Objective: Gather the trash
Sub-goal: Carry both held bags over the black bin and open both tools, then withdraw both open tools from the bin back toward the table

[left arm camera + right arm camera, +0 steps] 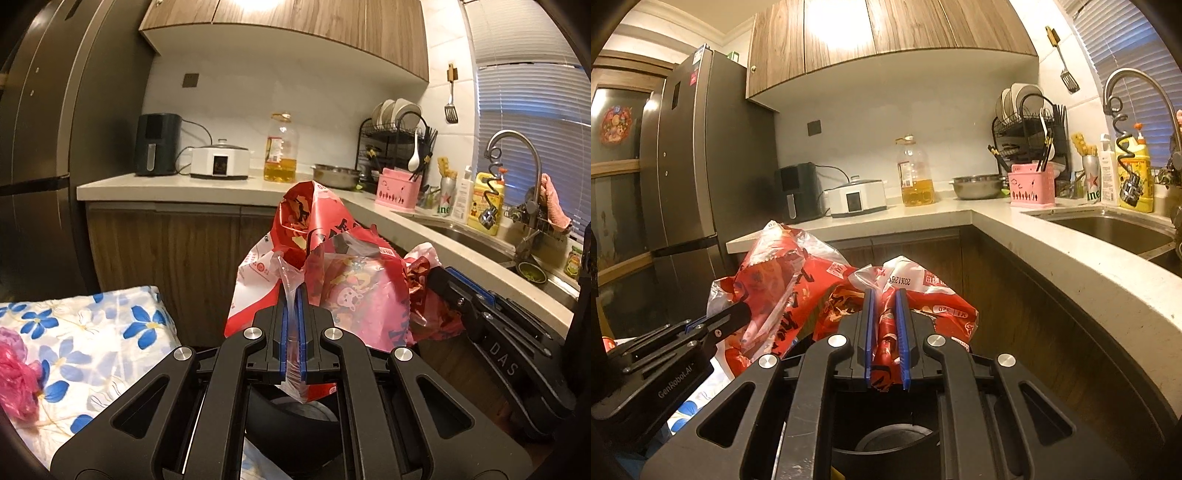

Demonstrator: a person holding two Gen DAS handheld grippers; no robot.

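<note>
Two grippers hold one bundle of red wrappers above a dark bin.

Bottom centre of each view: the left gripper (292, 295) is clamped on a thin clear film edge, and the right gripper (885, 295) is pinched on a red fold of the wrappers (332, 266). The bin (886, 439) sits directly below. The film looks slippery and may slide free; uneven pulling could tear it, dropping pieces onto the cloth (92, 332) at lower left. The counter (1034, 236) lies beyond.
</note>
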